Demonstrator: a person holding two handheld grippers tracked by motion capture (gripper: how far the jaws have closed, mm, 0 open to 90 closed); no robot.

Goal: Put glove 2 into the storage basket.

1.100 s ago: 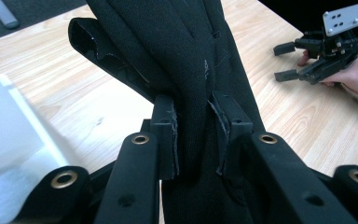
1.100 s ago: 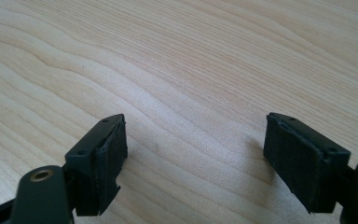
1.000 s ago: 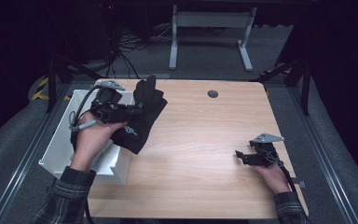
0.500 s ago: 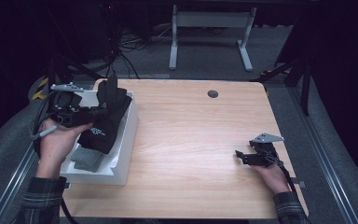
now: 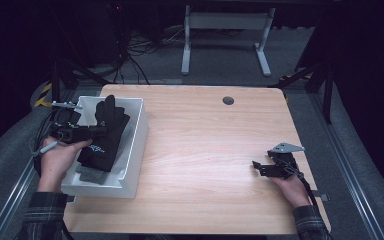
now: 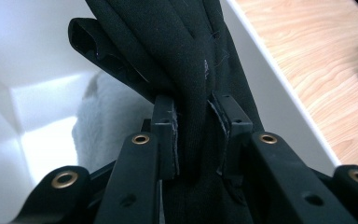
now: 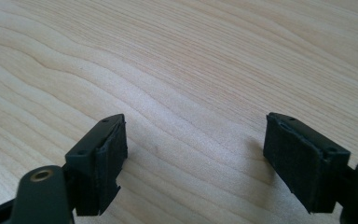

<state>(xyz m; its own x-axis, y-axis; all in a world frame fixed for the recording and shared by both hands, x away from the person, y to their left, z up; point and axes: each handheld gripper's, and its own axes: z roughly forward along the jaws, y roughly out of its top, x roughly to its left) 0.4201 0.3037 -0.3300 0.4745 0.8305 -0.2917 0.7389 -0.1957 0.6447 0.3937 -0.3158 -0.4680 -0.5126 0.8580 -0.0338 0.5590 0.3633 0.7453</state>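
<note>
Looking down from the high view, a person's left gripper [image 5: 96, 131] pinches a black glove [image 5: 105, 135] over a white bin [image 5: 139, 135] at the bench's [image 5: 210, 150] left edge, with a grey cloth [image 5: 87, 175] lying under the glove; the right gripper [image 5: 257, 167] rests near the right edge, well apart. The left gripper view has both jaws clamped on a fold of the glove [image 6: 186, 60] inside the bin [image 6: 279, 98], pale cloth [image 6: 102, 121] beneath. The right gripper view shows its jaws spread wide above bare wood [image 7: 191, 70].
</note>
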